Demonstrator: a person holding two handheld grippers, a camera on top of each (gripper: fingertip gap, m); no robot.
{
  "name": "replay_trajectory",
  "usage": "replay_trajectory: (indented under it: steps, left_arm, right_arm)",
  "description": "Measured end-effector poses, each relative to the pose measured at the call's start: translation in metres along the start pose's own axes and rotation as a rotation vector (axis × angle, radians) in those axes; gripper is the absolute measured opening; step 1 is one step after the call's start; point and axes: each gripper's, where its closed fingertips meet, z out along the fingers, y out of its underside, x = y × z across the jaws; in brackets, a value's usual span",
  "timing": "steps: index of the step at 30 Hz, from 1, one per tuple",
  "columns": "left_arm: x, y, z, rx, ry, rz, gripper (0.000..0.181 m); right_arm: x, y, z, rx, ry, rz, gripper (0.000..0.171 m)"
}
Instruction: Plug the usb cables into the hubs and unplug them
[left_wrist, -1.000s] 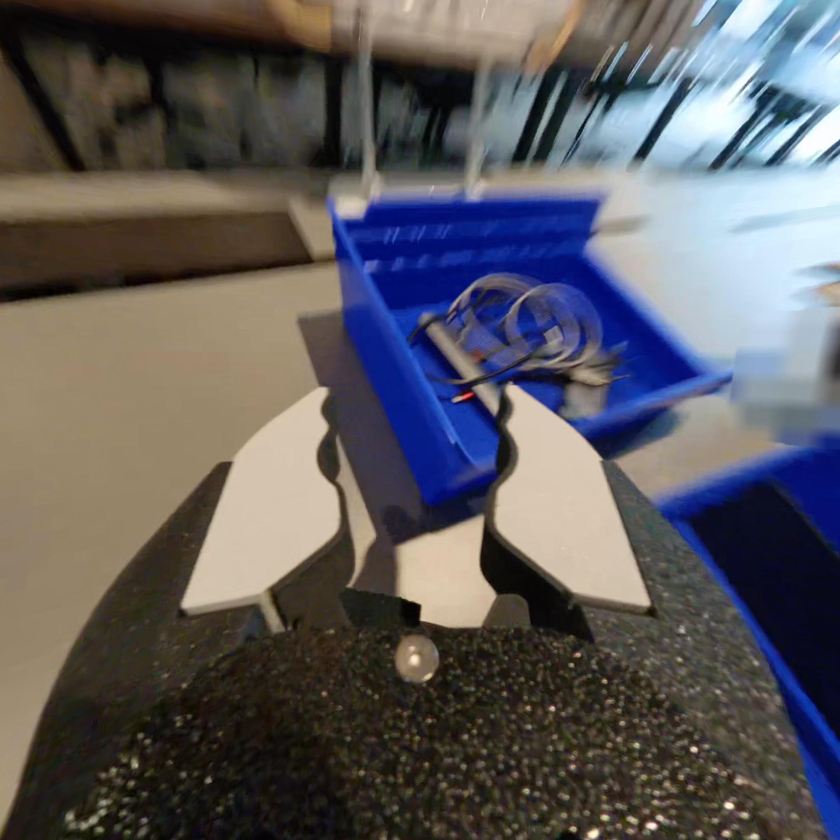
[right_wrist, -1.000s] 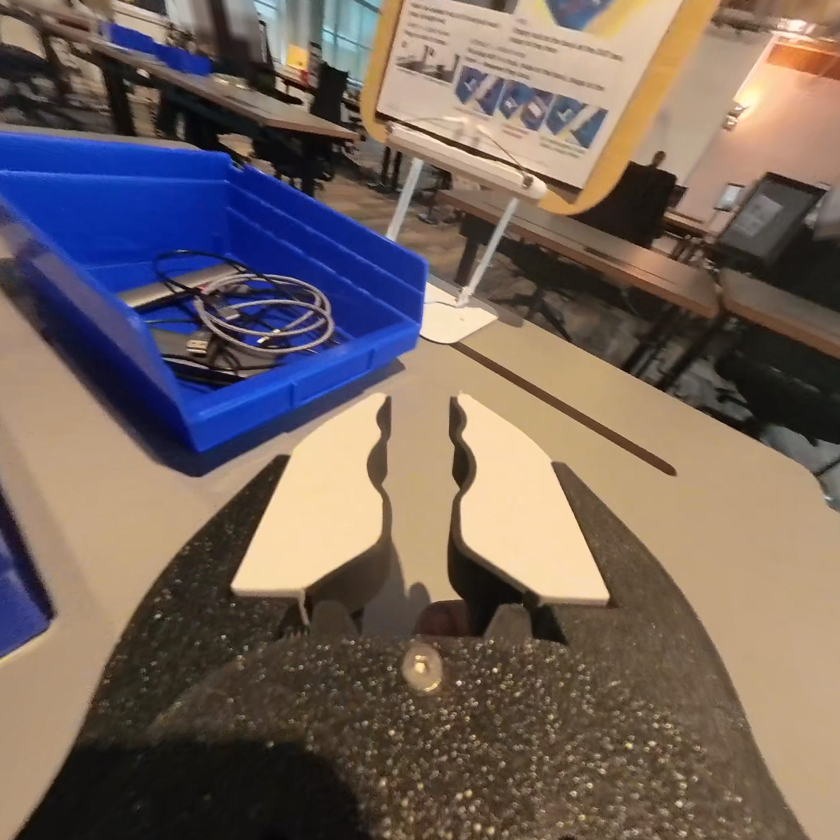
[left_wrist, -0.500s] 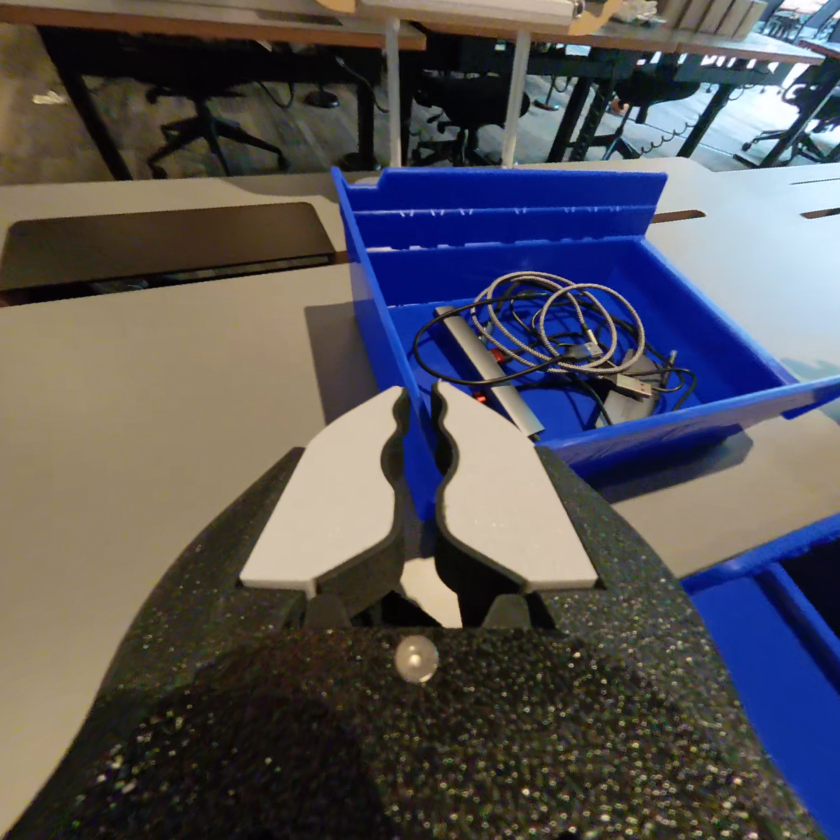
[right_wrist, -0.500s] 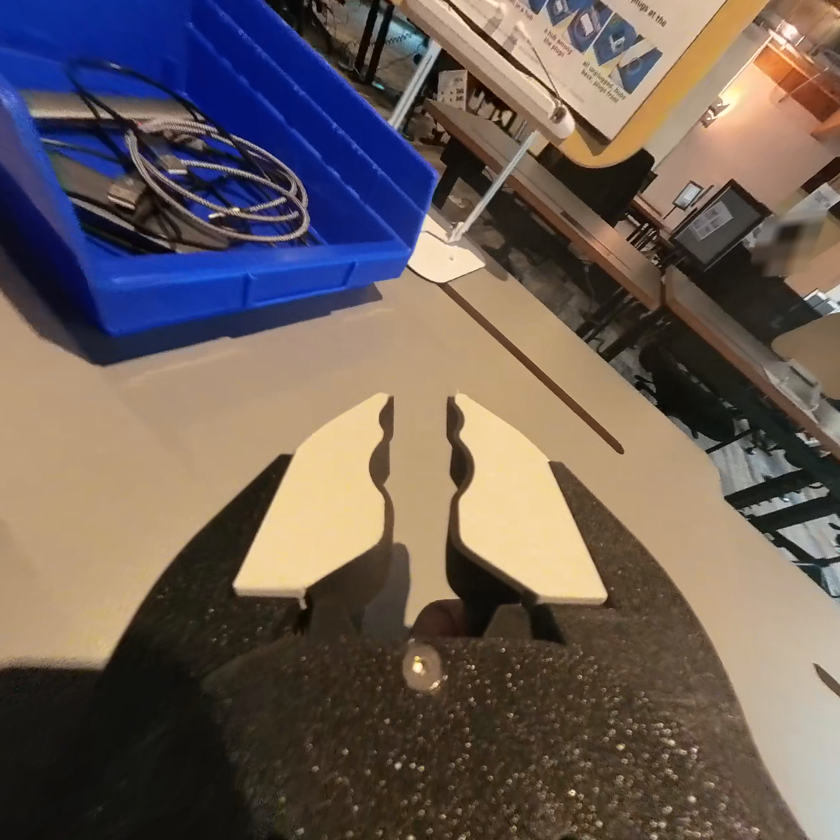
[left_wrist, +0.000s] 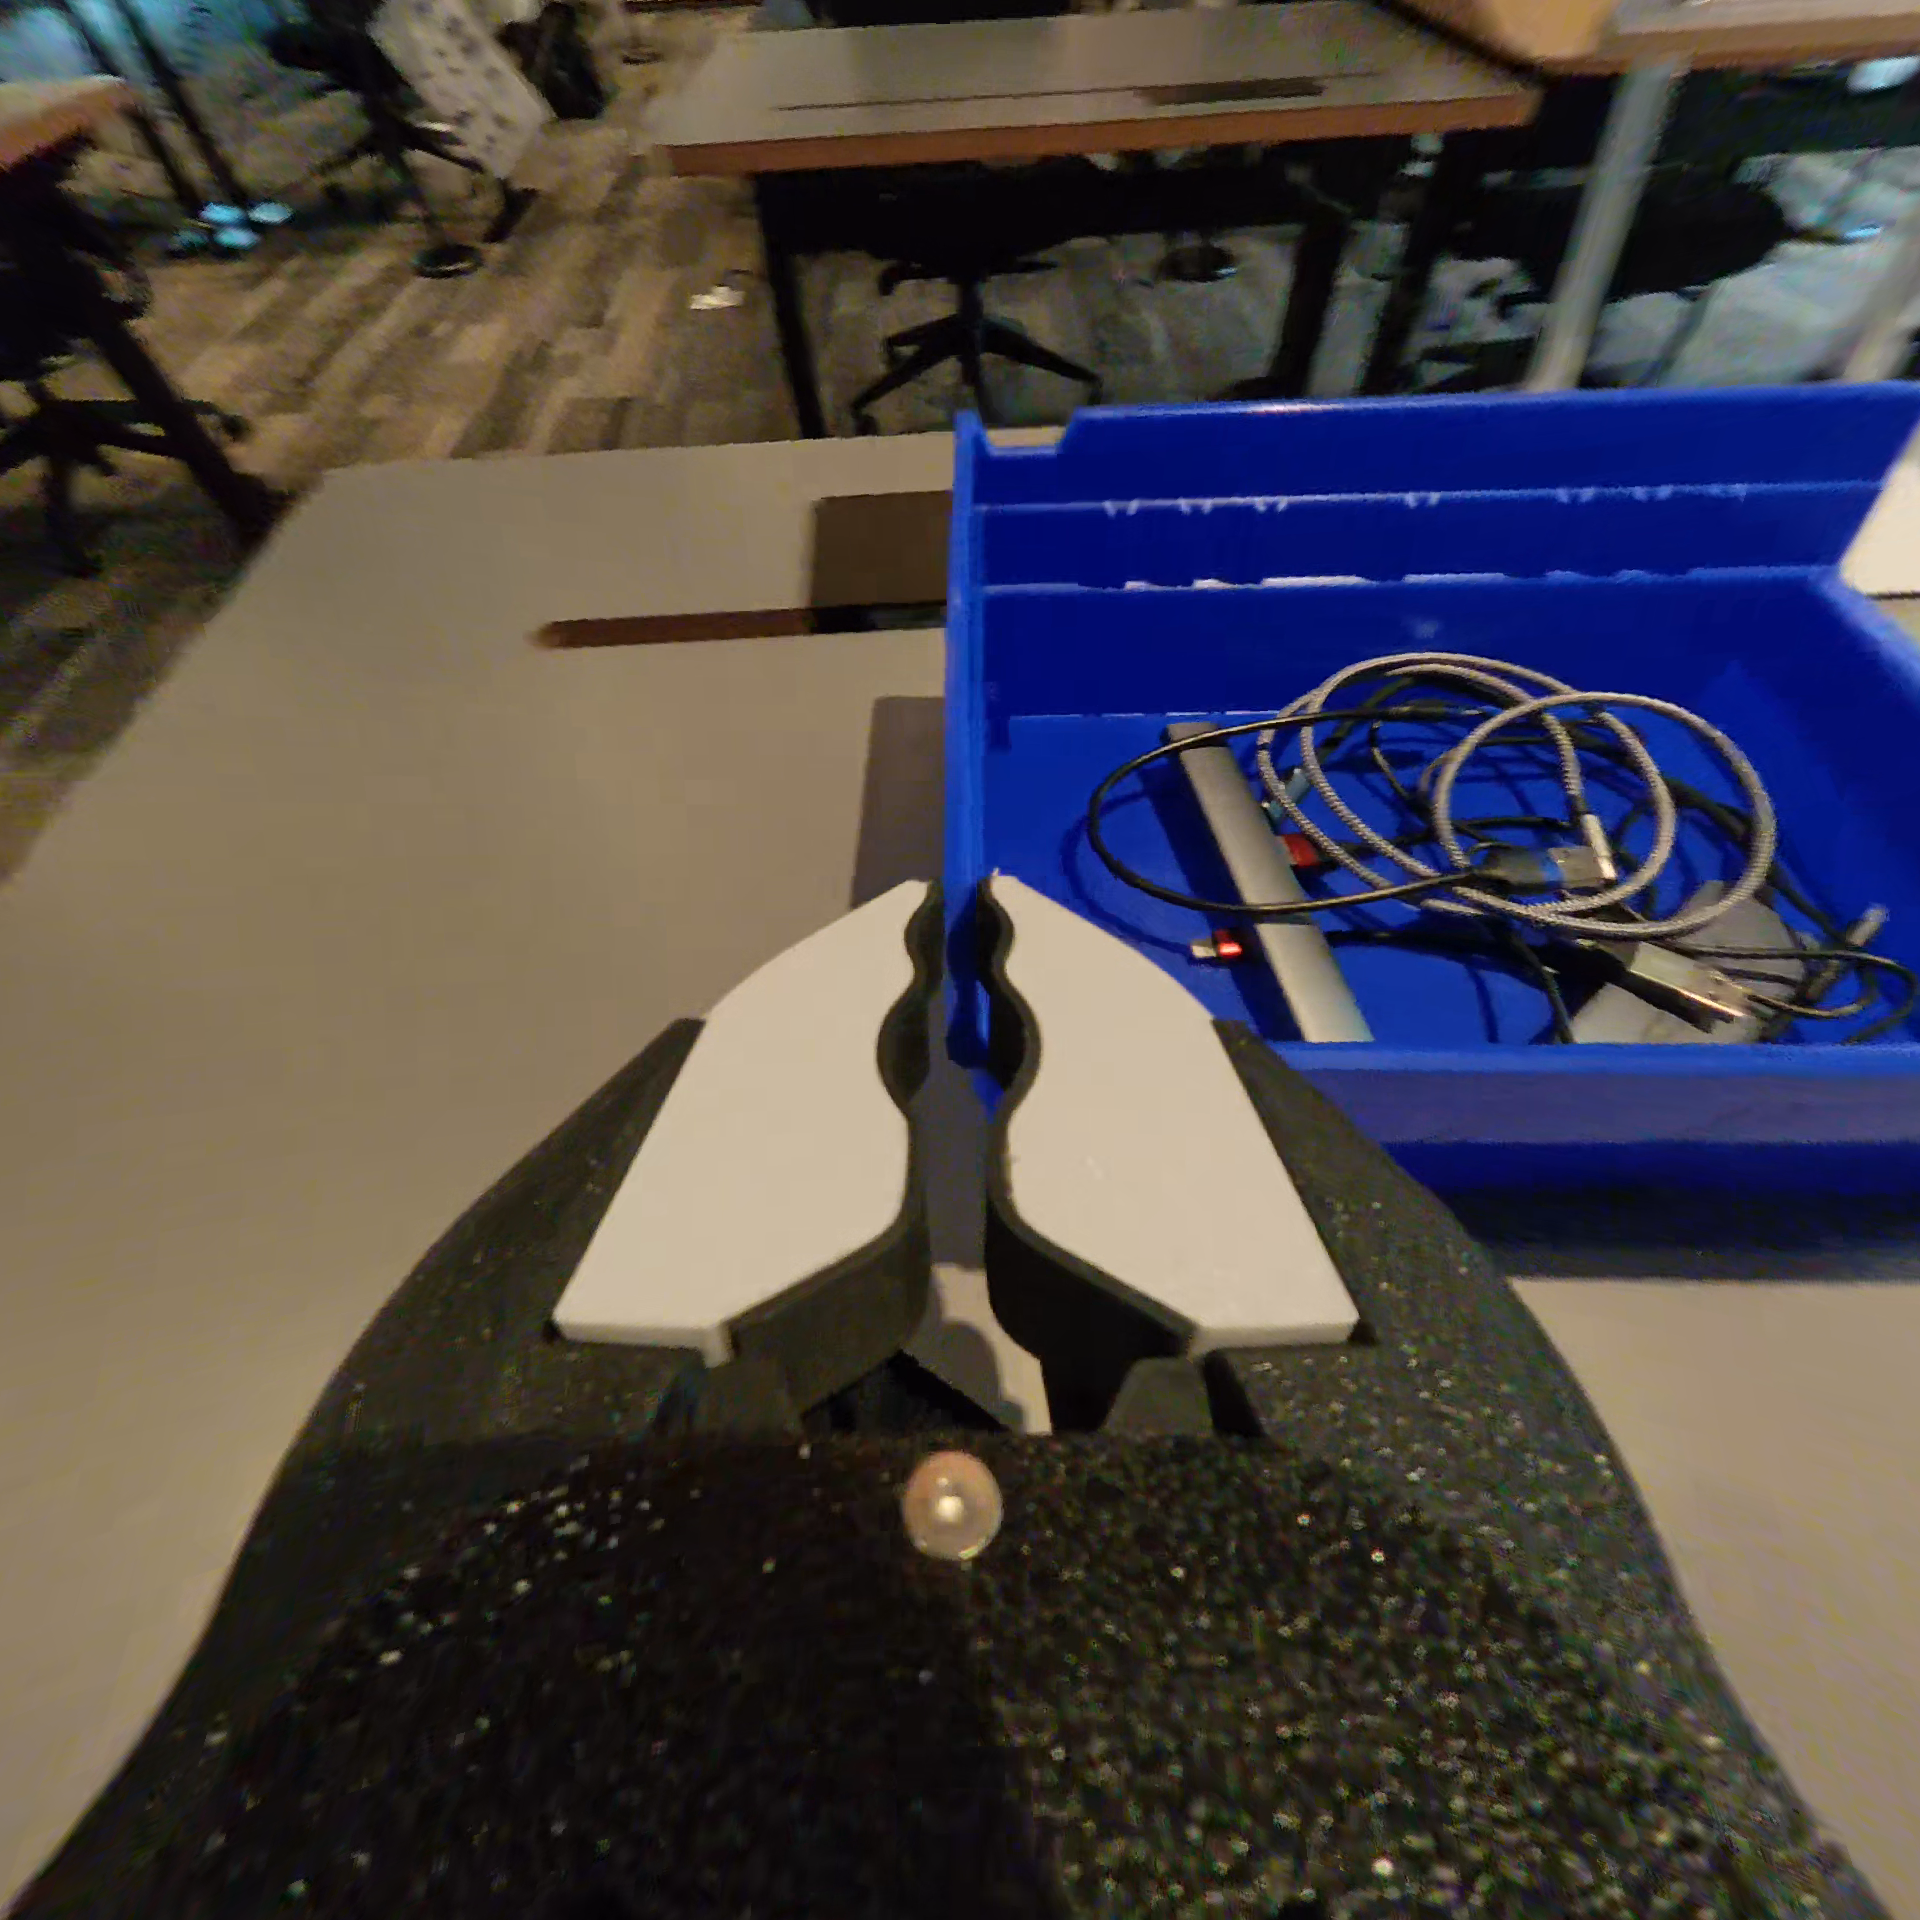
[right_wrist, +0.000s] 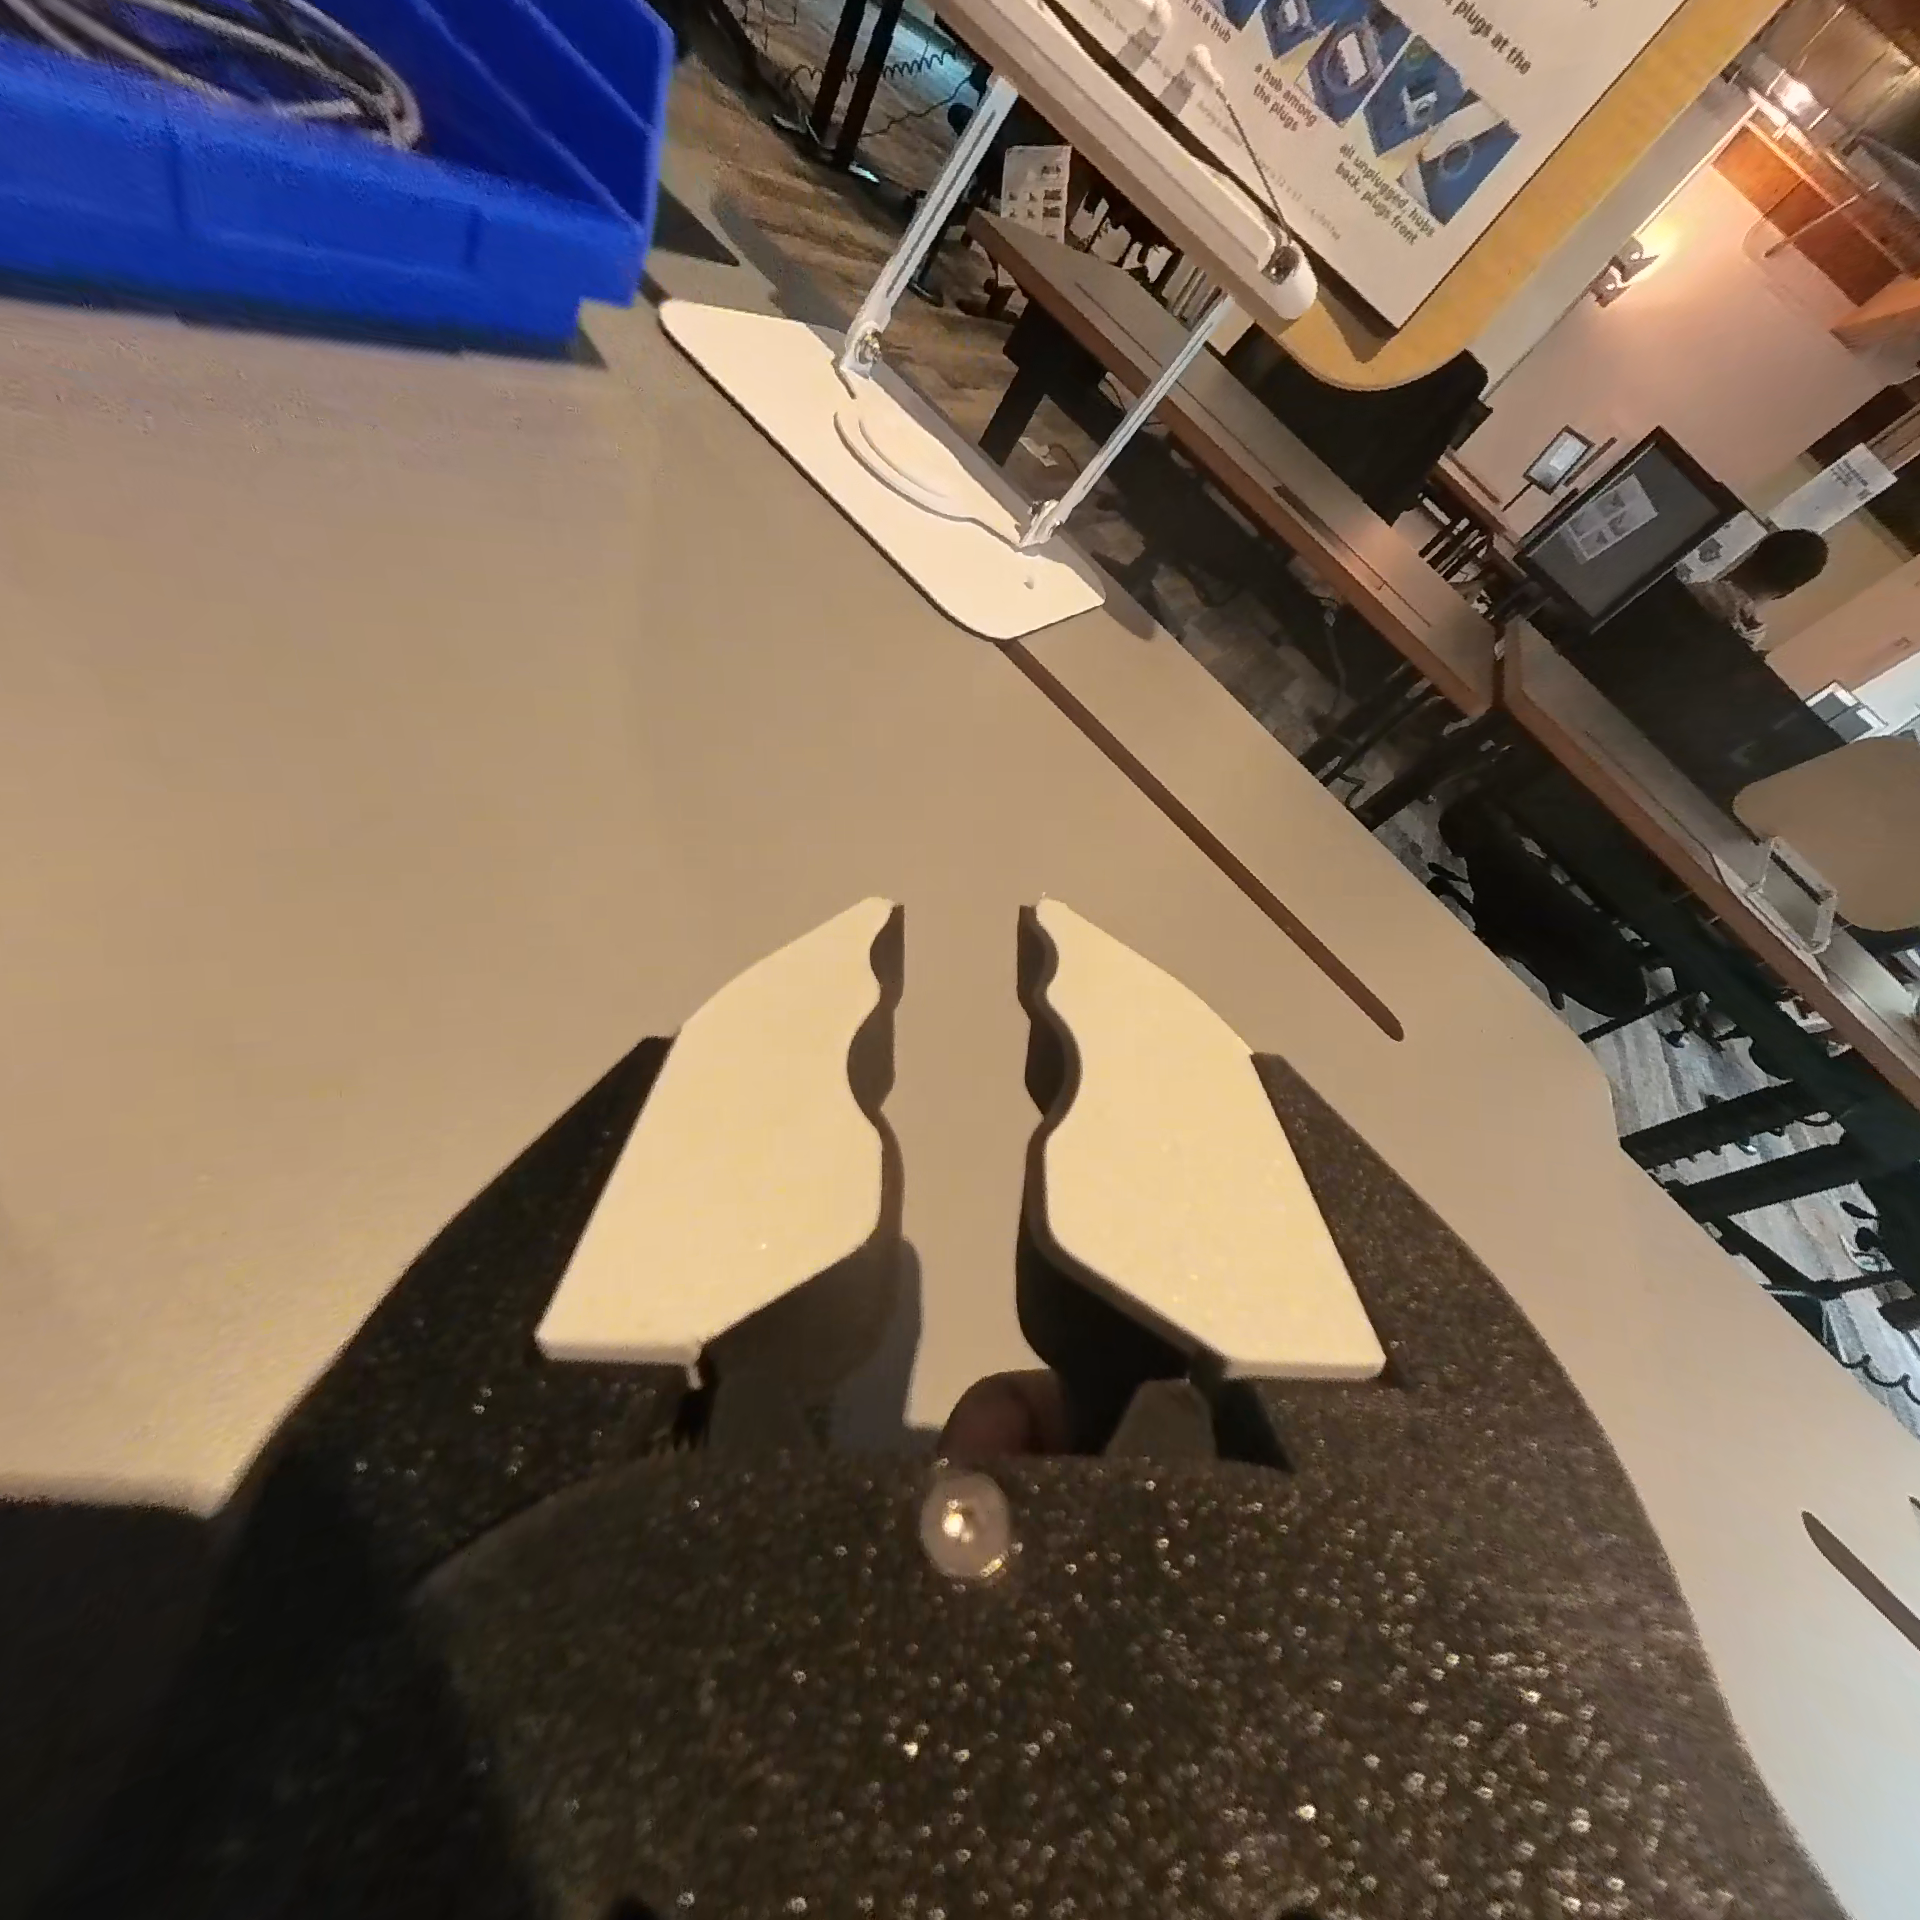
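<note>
A blue bin (left_wrist: 1558, 1101) on the grey table holds coiled braided USB cables (left_wrist: 1507, 810), a thin black cable, a long grey hub (left_wrist: 1262, 883), a second grey hub (left_wrist: 1704, 987) and a red-tipped plug (left_wrist: 1216, 945). My left gripper (left_wrist: 961, 899) is shut and empty, its tips in front of the bin's near left corner, outside the bin. My right gripper (right_wrist: 966, 909) is slightly open and empty, low over bare table, to the right of the bin (right_wrist: 312, 229). Only a bit of cable (right_wrist: 353, 83) shows there.
A white stand base (right_wrist: 883, 468) with thin legs holds an instruction board (right_wrist: 1299, 104) behind the bin's right end. A dark slot (right_wrist: 1195, 831) runs across the table ahead of my right gripper. Another slot (left_wrist: 675, 629) lies left of the bin. Desks and chairs stand beyond. Across from one pair of fingers to the other is roughly 55 centimeters.
My left gripper closed from open, then swung left, so the bin sits farther right in its view. My right gripper moved right and away; the bin slid to its view's top left.
</note>
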Motion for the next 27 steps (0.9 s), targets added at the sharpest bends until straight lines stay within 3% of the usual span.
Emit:
replay_trajectory:
  steps: [4, 6, 8, 10, 12, 17, 20, 22, 27]
  left_arm:
    - [-0.055, -0.003, -0.015, 0.042, -0.294, 0.044, 0.005]
    - [-0.057, -0.025, -0.031, 0.175, -0.366, 0.089, 0.008]
    - [-0.016, -0.057, -0.046, 0.36, -0.247, 0.171, 0.013]
    - [0.065, -0.076, -0.058, 0.494, 0.06, 0.294, 0.016]
    - [0.139, -0.063, -0.061, 0.436, 0.335, 0.425, 0.02]
    - [0.201, -0.026, -0.044, 0.308, 0.356, 0.681, 0.026]
    - [0.19, -0.007, -0.024, 0.186, 0.251, 0.767, 0.02]
    - [0.189, -0.001, -0.024, 0.164, 0.279, 0.789, 0.0]
    - [0.166, 0.005, -0.034, 0.073, 0.351, 0.749, 0.0]
  right_arm:
    - [-0.002, 0.001, 0.001, -0.011, -0.001, -0.018, 0.02]
    - [-0.003, 0.002, 0.002, -0.015, 0.001, -0.025, 0.02]
    - [-0.003, 0.002, 0.002, -0.02, 0.002, -0.03, 0.02]
    - [-0.003, 0.003, 0.003, -0.025, 0.003, -0.033, 0.02]
    - [-0.004, 0.005, 0.004, -0.031, 0.004, -0.037, 0.02]
    - [-0.004, 0.005, 0.003, -0.036, 0.006, -0.058, 0.02]
    - [-0.006, 0.005, 0.004, -0.039, -0.001, -0.066, 0.02]
    - [-0.007, 0.006, 0.004, -0.046, -0.001, -0.077, 0.02]
    - [-0.006, 0.006, 0.004, -0.051, 0.005, -0.086, 0.02]
